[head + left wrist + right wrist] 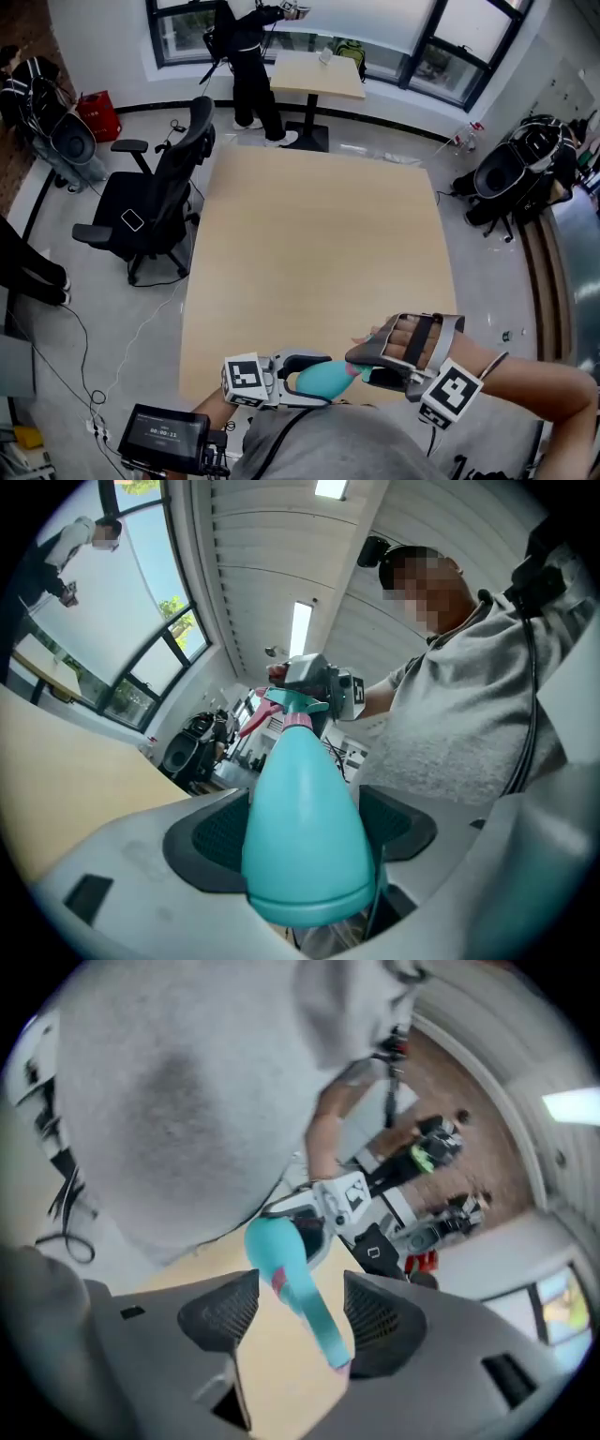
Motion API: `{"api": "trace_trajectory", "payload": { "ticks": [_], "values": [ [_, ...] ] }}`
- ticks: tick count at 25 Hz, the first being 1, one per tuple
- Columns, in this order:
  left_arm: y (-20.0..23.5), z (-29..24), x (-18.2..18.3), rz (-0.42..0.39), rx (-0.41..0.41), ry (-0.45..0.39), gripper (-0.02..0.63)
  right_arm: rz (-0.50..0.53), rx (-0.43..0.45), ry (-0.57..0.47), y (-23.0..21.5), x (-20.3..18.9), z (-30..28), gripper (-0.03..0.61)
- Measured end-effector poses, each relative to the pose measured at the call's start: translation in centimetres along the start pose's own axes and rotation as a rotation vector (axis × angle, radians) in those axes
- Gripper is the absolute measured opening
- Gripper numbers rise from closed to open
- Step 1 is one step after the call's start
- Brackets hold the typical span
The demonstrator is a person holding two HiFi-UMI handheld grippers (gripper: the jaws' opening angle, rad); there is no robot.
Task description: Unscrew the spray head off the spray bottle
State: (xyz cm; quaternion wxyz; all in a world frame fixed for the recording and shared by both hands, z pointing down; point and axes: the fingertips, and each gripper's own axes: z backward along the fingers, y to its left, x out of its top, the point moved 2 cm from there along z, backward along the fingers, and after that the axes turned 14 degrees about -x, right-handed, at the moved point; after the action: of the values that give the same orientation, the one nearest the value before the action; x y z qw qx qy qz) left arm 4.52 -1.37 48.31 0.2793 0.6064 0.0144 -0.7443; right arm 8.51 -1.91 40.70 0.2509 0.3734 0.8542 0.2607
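The teal spray bottle point(328, 378) lies level just above the near edge of the wooden table point(309, 244), close to my body. My left gripper point(312, 380) is shut on its fat body point(305, 836), one pad on each side. The spray head point(286, 705), with a pink collar point(297, 721) and a pink trigger, points toward my right gripper point(367, 367). In the right gripper view the spray head point(314, 1321) runs slantwise between that gripper's point(300, 1312) pads, with a gap on at least one side, so the right gripper is open. Behind the head shows the left gripper point(319, 1208).
A black office chair point(150, 202) stands left of the table. A second table point(314, 75) and a standing person point(246, 56) are at the far windows. A small screen device point(169, 436) sits at the bottom left. Black seats stand at both sides of the room.
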Motion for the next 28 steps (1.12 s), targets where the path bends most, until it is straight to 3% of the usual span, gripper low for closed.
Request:
{"api": "trace_trajectory", "payload": {
  "ticks": [3, 5, 7, 9, 11, 13, 15, 16, 17, 18, 20, 22, 25, 28],
  "values": [
    [0.4, 0.2, -0.2, -0.042, 0.139, 0.007, 0.367, -0.575, -0.126, -0.062, -3.3, -1.2, 0.6, 0.289],
    [0.9, 0.8, 0.0, -0.097, 0.276, 0.028, 0.367, -0.962, -0.23, -0.164, -5.9, -2.0, 1.6, 0.302],
    [1.6, 1.6, 0.4, -0.176, 0.44, 0.105, 0.367, -1.289, -0.327, -0.206, -7.0, -3.4, 2.5, 0.304],
    [2.4, 2.4, 0.3, -0.265, 0.623, 0.228, 0.367, -1.508, -0.409, -0.17, -6.2, -5.1, 2.4, 0.302],
    [3.0, 3.1, 0.0, -0.338, 0.761, 0.326, 0.367, -1.65, -0.474, -0.134, -5.0, -6.2, 1.3, 0.302],
    [3.3, 3.1, 0.0, -0.402, 0.812, 0.397, 0.367, -1.773, -0.49, -0.136, -4.1, -6.6, -0.2, 0.302],
    [3.2, 2.7, -0.1, -0.447, 0.814, 0.442, 0.367, -1.862, -0.459, -0.15, -3.6, -6.4, -1.6, 0.301],
    [3.1, 2.6, -0.1, -0.457, 0.809, 0.45, 0.367, -1.869, -0.435, -0.141, -3.3, -6.2, -2.1, 0.297],
    [3.1, 2.6, -0.2, -0.459, 0.803, 0.452, 0.367, -1.851, -0.411, -0.121, -3.1, -6.0, -2.4, 0.163],
    [3.0, 2.5, -0.3, -0.451, 0.791, 0.447, 0.367, -1.818, -0.39, -0.102, -2.9, -5.8, -2.6, 0.11],
    [2.6, 2.4, -0.9, -0.399, 0.725, 0.389, 0.367, -1.728, -0.354, -0.089, -2.9, -5.2, -2.6, 0.106],
    [2.0, 2.2, -1.0, -0.324, 0.607, 0.293, 0.367, -1.584, -0.3, -0.111, -3.1, -3.8, -2.4, 0.106],
    [-0.1, 1.2, -0.9, -0.294, 0.409, 0.229, 0.367, -1.187, -0.106, -0.189, -2.6, 0.0, -1.6, 0.106],
    [-2.0, 0.2, -2.0, -0.304, 0.24, 0.271, 0.367, -0.705, 0.126, -0.21, 0.2, 2.9, -0.7, 0.106]
  ]
}}
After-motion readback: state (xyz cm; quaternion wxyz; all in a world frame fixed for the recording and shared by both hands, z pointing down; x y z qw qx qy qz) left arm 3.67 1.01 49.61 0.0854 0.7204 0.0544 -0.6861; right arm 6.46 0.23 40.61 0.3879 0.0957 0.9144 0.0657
